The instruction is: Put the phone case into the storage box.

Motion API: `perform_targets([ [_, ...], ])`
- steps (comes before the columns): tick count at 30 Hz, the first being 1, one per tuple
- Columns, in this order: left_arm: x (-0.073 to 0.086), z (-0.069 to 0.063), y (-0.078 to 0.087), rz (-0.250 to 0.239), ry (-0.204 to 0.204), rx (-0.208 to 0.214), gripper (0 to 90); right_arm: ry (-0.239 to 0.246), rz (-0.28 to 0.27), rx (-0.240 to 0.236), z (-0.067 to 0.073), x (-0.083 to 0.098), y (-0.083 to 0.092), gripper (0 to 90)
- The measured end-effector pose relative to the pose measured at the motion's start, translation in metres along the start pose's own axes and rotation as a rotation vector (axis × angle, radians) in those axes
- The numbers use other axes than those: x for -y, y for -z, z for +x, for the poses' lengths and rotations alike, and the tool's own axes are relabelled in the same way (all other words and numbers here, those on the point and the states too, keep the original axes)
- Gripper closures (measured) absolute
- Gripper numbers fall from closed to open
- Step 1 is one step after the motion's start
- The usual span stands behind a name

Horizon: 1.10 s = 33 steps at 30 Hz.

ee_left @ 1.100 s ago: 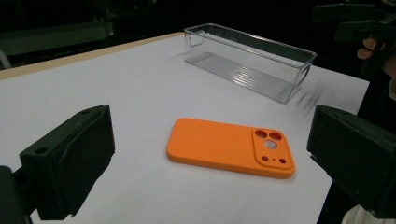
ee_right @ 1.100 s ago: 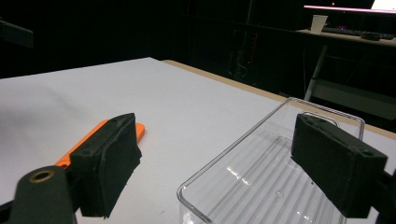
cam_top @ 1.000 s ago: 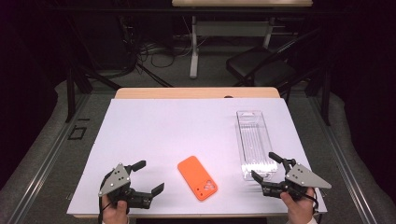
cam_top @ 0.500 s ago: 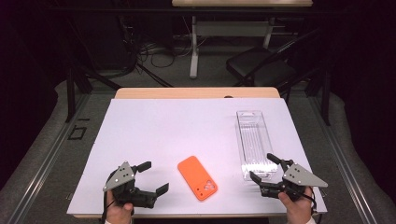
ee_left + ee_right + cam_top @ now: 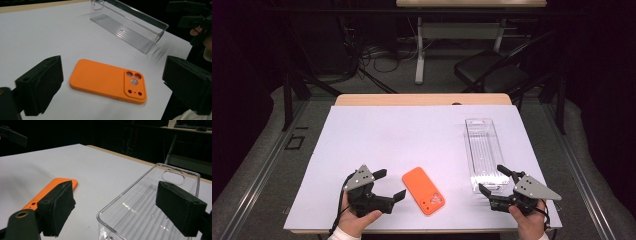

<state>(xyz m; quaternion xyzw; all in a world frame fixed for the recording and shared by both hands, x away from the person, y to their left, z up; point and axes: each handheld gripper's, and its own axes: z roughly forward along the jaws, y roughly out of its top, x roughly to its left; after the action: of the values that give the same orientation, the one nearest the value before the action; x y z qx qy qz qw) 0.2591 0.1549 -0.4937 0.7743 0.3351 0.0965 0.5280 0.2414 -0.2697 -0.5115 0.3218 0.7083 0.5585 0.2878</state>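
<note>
Clear bin [image 5: 484, 150] empty; orange phone case [image 5: 423, 190] flat on table [image 5: 412, 135].
Case's long axis diagonal, camera cutout nearest the person; left gripper [image 5: 391, 186] just narrowed, still apart; right gripper [image 5: 493, 181] apart, empty.

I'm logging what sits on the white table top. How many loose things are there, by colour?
Orange: 1, the flat orange phone case with camera cut-outs.
Clear: 1, the long clear plastic bin with a ribbed floor.
Total: 2.
</note>
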Motion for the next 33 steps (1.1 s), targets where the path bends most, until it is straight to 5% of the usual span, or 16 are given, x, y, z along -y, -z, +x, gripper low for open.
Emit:
perform_targets([
  [8,-0.011,-0.006,-0.016,0.025,0.010,-0.022,16.6,0.000,0.004,0.005,0.000,0.000,0.000,14.5],
  [10,-0.013,-0.008,-0.021,0.029,0.000,-0.034,30.0,0.003,0.005,0.005,0.000,0.000,0.000,14.5],
  [17,-0.012,-0.013,-0.031,0.019,0.005,-0.061,55.0,0.007,0.002,0.005,0.001,0.000,0.000,14.4],
  [33,-0.010,-0.023,-0.076,0.098,-0.008,-0.002,64.2,0.011,0.015,-0.004,0.001,0.001,-0.001,14.5],
])
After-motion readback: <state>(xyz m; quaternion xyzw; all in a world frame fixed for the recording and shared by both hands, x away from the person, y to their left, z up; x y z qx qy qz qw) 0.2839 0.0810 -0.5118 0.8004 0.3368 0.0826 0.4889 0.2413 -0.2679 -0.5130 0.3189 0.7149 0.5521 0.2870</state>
